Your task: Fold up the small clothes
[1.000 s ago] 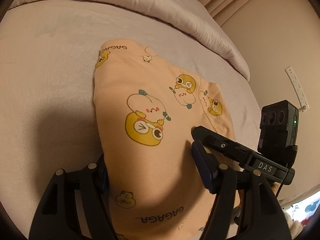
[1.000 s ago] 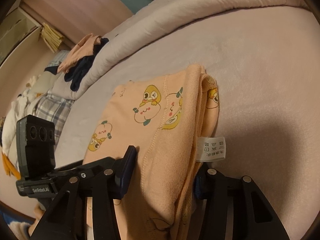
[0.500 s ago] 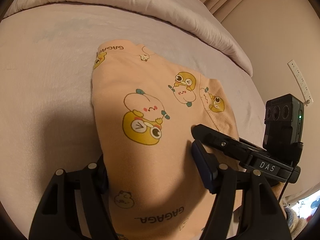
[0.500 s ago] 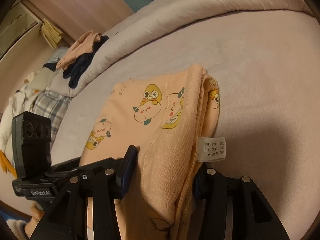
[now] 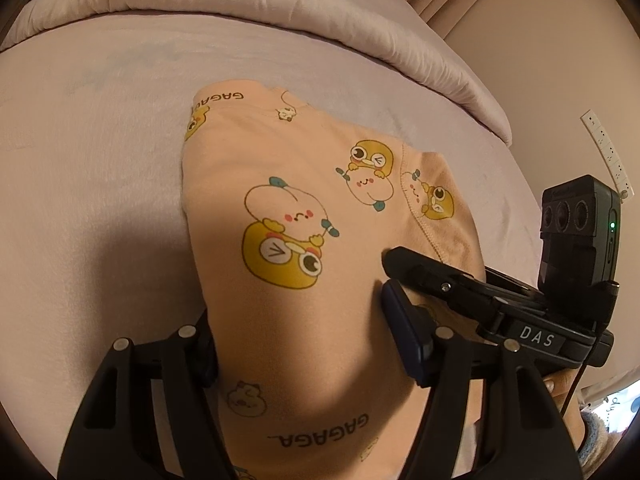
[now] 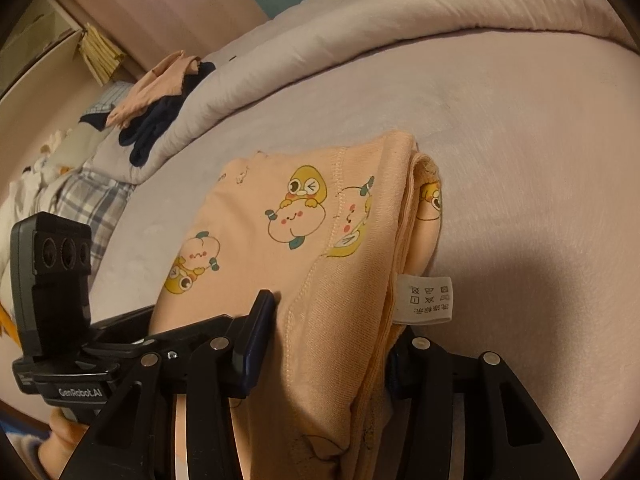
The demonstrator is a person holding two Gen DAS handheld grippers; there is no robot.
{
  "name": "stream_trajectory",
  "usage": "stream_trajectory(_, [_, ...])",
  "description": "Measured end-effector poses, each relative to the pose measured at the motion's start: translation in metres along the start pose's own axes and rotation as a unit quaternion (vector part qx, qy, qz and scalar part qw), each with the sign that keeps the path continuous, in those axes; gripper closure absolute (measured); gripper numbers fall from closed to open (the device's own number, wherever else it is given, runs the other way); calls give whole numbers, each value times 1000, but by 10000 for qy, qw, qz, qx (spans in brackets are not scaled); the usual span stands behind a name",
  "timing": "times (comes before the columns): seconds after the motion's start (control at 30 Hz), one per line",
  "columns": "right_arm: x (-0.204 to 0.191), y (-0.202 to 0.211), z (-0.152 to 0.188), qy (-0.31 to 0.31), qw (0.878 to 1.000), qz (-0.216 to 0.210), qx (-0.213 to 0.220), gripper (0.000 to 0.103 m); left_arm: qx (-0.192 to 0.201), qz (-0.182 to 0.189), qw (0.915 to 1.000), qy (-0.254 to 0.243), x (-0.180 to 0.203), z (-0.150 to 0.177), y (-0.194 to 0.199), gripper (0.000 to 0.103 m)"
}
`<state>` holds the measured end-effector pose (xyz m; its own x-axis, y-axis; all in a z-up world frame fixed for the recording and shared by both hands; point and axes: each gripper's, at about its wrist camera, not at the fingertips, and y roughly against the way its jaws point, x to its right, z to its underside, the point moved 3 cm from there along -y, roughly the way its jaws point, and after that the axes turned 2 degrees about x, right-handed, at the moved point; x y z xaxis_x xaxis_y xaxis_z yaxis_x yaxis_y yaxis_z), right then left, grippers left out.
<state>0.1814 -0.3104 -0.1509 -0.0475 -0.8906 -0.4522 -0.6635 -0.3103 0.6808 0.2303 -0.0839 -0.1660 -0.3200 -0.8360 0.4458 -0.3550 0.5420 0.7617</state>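
A folded peach garment (image 5: 288, 208) lies on the bed (image 5: 92, 152), on the pale sheet out from the rolled duvet (image 5: 256, 4) along the far edge. It is a soft knit printed with yellow chick-and-peach cartoons and the word "GAGAGA", once near its far corner and once near its close end. The folded layers are stacked; in the right wrist view a stitched seam runs along the top layer, the layered edges show down the right side, and a white care label (image 6: 426, 299) sticks out from between them. The left gripper (image 5: 296, 336) has its jaws spread with the near end of the garment lying between them; the right finger's blue pad (image 5: 404, 336) touches the cloth, while the left finger sits at the garment's left edge, and whether it presses the cloth cannot be told. The right gripper (image 6: 328, 344) likewise stands spread, straddling the thick folded end: its left pad (image 6: 256, 344) lies against the top layer, and its right finger is just under the label at the stacked edge. A camera module is mounted beside each gripper. At the far left edge of the bed in the right wrist view sits a heap of other clothes (image 6: 160, 104), peach and dark blue, with a plaid cloth (image 6: 88, 204) nearer.
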Motion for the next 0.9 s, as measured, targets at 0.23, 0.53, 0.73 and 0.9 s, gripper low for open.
stream_trajectory(0.23, [-2, -1, 0, 99, 9999, 111, -37, 56, -23, -87, 10000, -20, 1, 0, -1, 39])
stream_trajectory(0.53, [-10, -3, 0, 330, 9986, 406, -75, 58, -28, -297, 9995, -108, 2, 0, -2, 43])
stream_trajectory(0.73, [-11, -3, -1, 440, 9977, 501, -92, 60, -37, -332, 9994, -128, 0, 1, -3, 44])
stream_trajectory(0.9, [-14, -3, 0, 512, 9971, 558, -92, 63, -51, -361, 9992, -154, 0, 0, -4, 45])
